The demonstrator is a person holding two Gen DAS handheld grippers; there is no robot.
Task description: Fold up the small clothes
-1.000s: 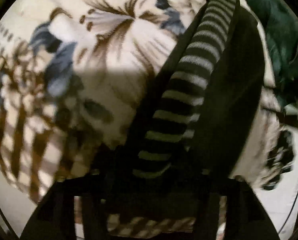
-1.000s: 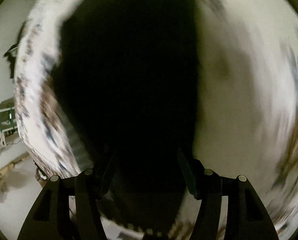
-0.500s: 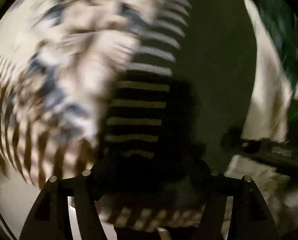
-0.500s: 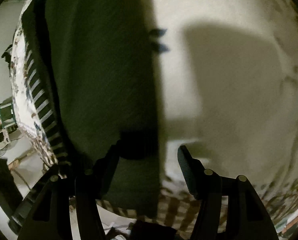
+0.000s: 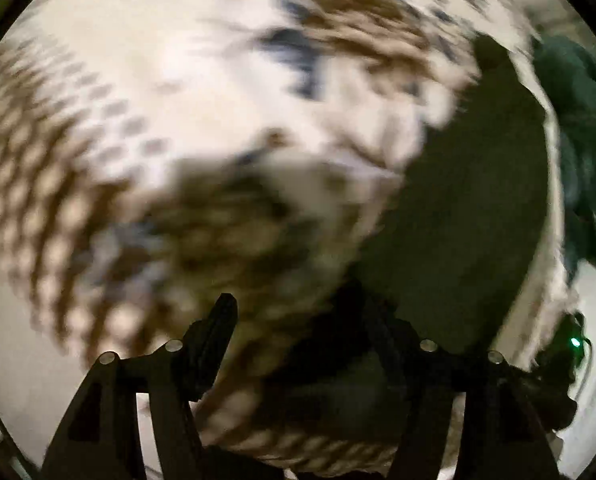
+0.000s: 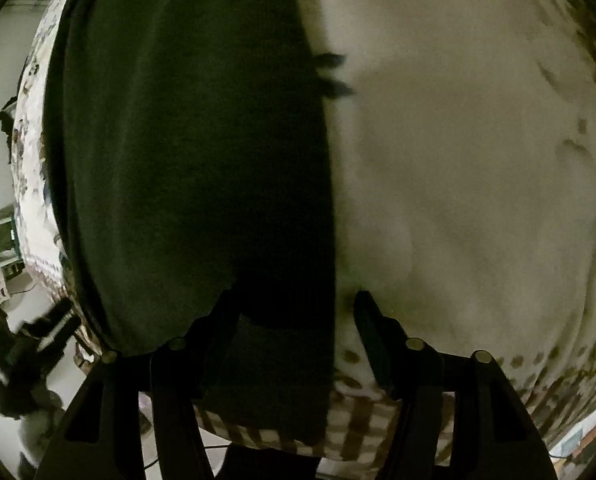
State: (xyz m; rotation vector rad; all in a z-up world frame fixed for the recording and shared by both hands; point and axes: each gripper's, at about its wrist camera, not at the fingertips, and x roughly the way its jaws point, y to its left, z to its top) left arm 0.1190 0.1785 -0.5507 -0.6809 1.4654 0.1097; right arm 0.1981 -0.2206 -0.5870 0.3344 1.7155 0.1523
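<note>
A dark folded garment (image 6: pixel 194 168) lies flat on a floral and checked cloth (image 6: pixel 477 184). In the right wrist view it fills the left half, and its near edge lies between the fingers of my right gripper (image 6: pixel 294 312), which is open. In the blurred left wrist view the same dark garment (image 5: pixel 465 216) lies at the right. My left gripper (image 5: pixel 298 316) is open, its right finger over the garment's near corner and its left finger (image 5: pixel 214 344) over the patterned cloth (image 5: pixel 202 120). The striped part is hidden.
A dark green heap of fabric (image 5: pixel 577 128) lies at the far right edge of the cloth. A device with a green light (image 5: pixel 575 342) and cables sits beside the cloth at the lower right. Clutter and a green crate (image 6: pixel 0 236) stand on the floor.
My left gripper has let go of the striped dark garment and opened, swinging left over the cloth. My right gripper stays open at the garment's edge, a little nearer.
</note>
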